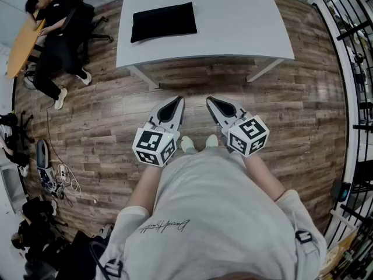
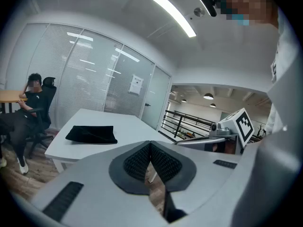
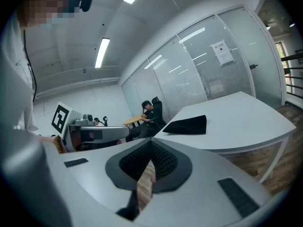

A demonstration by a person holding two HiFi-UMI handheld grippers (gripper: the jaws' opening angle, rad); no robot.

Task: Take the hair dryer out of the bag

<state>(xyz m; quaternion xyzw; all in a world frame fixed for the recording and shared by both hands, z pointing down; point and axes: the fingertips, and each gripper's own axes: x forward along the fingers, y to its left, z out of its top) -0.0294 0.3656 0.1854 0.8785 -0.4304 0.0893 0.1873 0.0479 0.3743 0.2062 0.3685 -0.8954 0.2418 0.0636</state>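
The flat black fabric bag [image 1: 163, 21] lies on the white table [image 1: 245, 34], the hair dryer presumably inside, unseen. The left gripper [image 1: 175, 101] and right gripper [image 1: 211, 101] hang well short of it, fingers closed and empty. Grabbing cloth alone might drag the bag off the edge.

A black bag [image 1: 163, 21] sits toward the left edge of a white tabletop [image 1: 245, 16] above a floor [image 1: 303, 121] of brown, grey-streaked wood-grain planks — the left gripper [image 1: 175, 101] and right gripper [image 1: 211, 100] are pale grey with dark ribbed pads [image 2: 137, 162] and black-and-white square-patterned cubes [image 1: 154, 146].
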